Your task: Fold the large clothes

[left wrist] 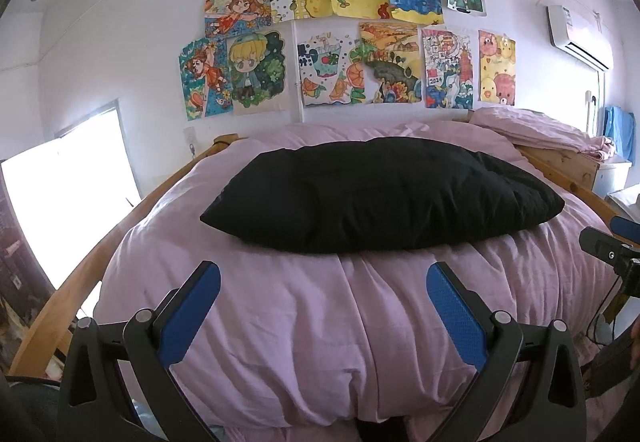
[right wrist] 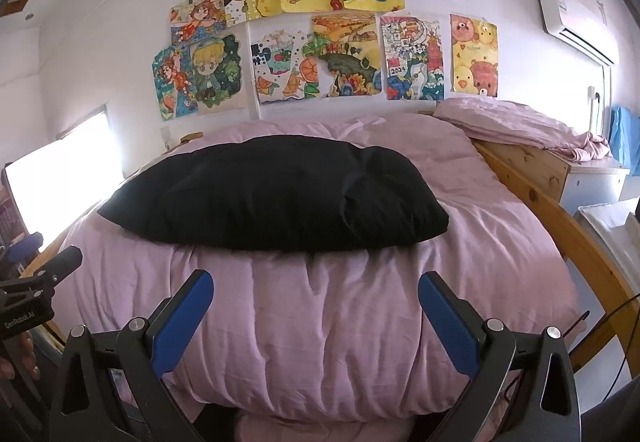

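On a bed covered by a pink duvet (left wrist: 360, 322), a black garment (left wrist: 380, 198) lies across the middle as a broad, puffy, already doubled-over bundle, its long side running left to right. It looks soft, limp and probably light, likely to sag and slide rather than hold a shape, so the best holds seem to be the two near corners, one at each end of its near edge. The left gripper (left wrist: 323, 312) and right gripper (right wrist: 316, 318) both hover over the near part of the duvet, fingers spread wide apart and holding nothing, well short of the garment. Bare duvet surrounds the garment on all sides. A wooden bed rail (right wrist: 560, 210) runs along the right, and a folded pink blanket (right wrist: 520, 122) sits at the far right.
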Motion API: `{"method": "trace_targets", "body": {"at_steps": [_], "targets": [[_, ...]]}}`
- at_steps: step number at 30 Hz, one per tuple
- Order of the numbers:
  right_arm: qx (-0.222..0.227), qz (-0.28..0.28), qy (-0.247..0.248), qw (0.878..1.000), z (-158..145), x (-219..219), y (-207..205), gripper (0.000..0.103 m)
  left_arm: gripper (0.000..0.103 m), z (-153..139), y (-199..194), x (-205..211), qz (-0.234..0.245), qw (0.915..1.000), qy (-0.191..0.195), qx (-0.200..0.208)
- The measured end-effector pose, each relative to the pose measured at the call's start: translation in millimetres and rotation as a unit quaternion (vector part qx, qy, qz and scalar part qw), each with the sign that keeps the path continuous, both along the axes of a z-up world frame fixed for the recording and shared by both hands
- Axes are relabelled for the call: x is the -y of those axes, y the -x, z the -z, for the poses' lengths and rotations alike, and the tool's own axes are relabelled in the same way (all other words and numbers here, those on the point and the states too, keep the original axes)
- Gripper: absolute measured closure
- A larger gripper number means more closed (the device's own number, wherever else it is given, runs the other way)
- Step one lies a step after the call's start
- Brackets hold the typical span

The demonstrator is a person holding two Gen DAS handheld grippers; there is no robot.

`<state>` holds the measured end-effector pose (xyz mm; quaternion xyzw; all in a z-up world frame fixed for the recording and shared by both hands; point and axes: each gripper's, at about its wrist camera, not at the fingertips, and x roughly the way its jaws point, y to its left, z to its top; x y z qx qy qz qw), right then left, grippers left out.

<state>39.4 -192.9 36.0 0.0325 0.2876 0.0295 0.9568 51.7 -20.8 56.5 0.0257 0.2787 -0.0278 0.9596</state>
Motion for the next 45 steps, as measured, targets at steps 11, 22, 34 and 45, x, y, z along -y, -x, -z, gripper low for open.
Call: {"method": "trace_targets", "body": {"at_steps": [11, 22, 34, 45], "targets": [[0.0, 0.001, 0.0, 1.0, 0.2, -1.5, 0.1, 0.0, 0.002, -0.7, 0.3, -0.9, 0.0, 1.0, 0.0, 0.0], [0.0, 0.001, 0.0, 1.0, 0.0, -1.9, 0.0, 0.0, 0.002, -0.6, 0.2, -4.0, 0.002, 1.0, -0.001, -0.001], [0.0, 0.001, -0.001, 1.0, 0.4, -1.7, 0.0, 0.0, 0.002, -1.0, -0.1, -7.5, 0.004, 1.0, -0.002, -0.001], [0.002, 0.0, -0.001, 1.0, 0.7, -1.8, -0.7, 0.0, 0.002, -0.9, -0.1, -11.0, 0.003, 1.0, -0.001, -0.001]]}}
